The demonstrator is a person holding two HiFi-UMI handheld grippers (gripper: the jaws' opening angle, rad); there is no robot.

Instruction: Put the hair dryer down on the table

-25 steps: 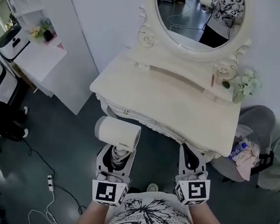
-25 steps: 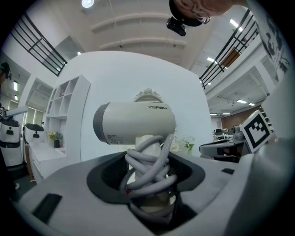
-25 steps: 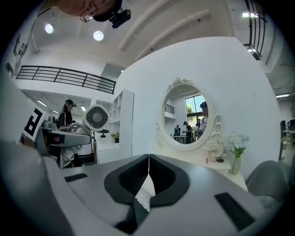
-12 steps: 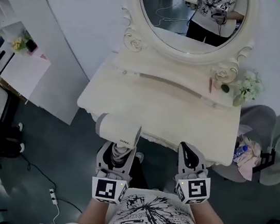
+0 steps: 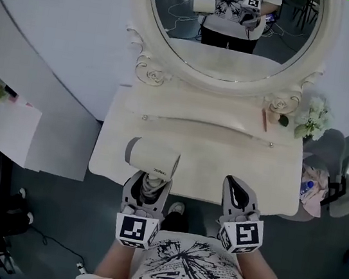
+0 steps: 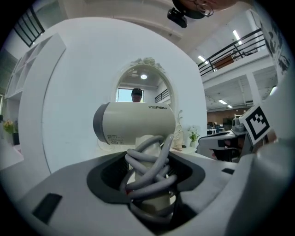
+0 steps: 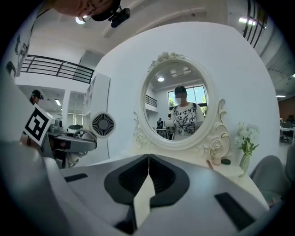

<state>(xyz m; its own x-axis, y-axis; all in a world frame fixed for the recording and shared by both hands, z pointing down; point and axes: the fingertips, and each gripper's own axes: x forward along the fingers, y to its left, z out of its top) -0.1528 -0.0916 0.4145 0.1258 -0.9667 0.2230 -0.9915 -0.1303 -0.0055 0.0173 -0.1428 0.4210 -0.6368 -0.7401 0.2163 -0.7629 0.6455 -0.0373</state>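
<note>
A cream hair dryer (image 5: 153,158) with its grey cord wound round the handle is held upright in my left gripper (image 5: 146,187), whose jaws are shut on the handle. Its barrel hangs over the near left edge of the white dressing table (image 5: 224,156). In the left gripper view the hair dryer (image 6: 134,123) fills the middle and the wrapped handle (image 6: 150,177) sits between the jaws. My right gripper (image 5: 237,192) hovers at the table's near edge, shut and empty; in the right gripper view its tips (image 7: 148,157) meet with nothing between them.
An oval mirror (image 5: 233,27) in a carved frame stands at the table's back. A vase of white flowers (image 5: 312,122) and small items (image 5: 266,119) sit at the back right. A chair with clothes (image 5: 324,184) is to the right, a white shelf (image 5: 1,126) to the left.
I have stepped closer to the table: it now sits lower in the head view. The hair dryer has moved from beside the table's front to over its near left edge. Both grippers keep their states.
</note>
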